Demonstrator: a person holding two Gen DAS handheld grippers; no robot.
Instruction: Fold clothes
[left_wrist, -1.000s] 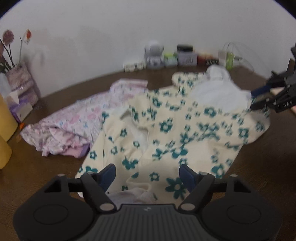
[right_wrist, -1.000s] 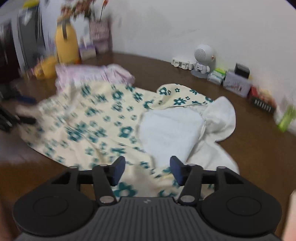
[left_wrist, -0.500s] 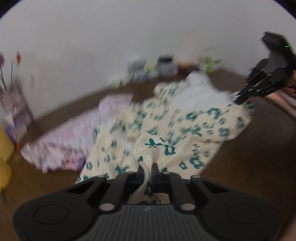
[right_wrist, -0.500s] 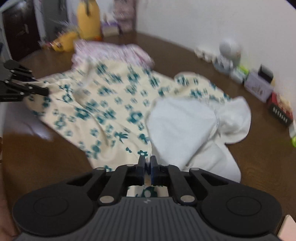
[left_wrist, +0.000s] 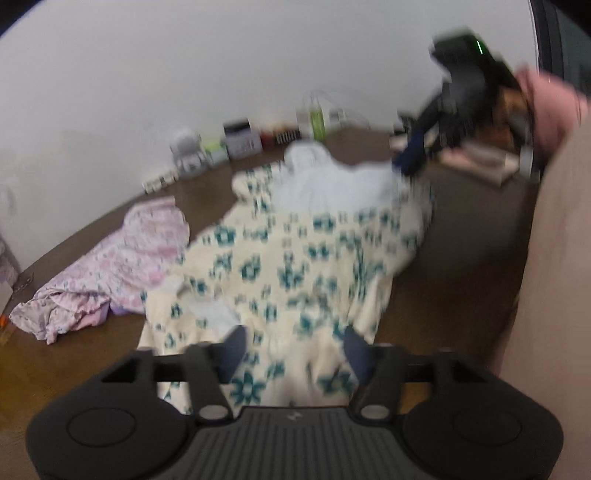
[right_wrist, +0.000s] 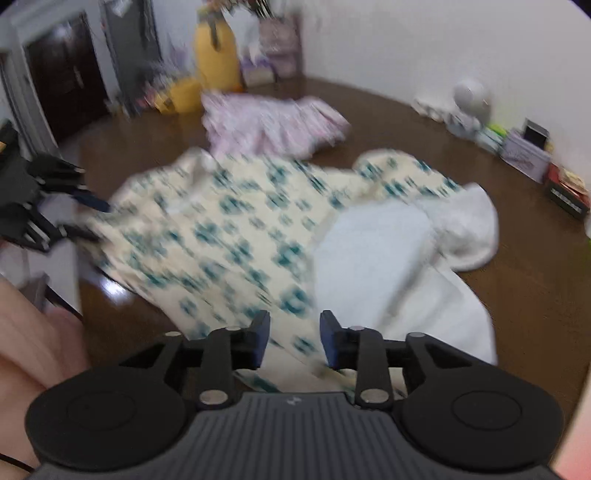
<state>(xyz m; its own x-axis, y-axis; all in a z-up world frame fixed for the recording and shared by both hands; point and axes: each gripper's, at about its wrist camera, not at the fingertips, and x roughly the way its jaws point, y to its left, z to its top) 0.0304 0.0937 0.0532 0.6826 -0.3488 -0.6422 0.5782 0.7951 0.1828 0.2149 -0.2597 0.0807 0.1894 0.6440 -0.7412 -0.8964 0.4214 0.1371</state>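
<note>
Looking down, I see my left gripper (left_wrist: 291, 349) and right gripper (right_wrist: 294, 338), jaws just reopening, parted above the flowered garment (left_wrist: 295, 258), gripping nothing.

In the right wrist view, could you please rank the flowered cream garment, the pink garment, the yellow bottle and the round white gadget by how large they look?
1. flowered cream garment
2. pink garment
3. yellow bottle
4. round white gadget
All but the first lie farther back, so true sizes remain unsure.
</note>
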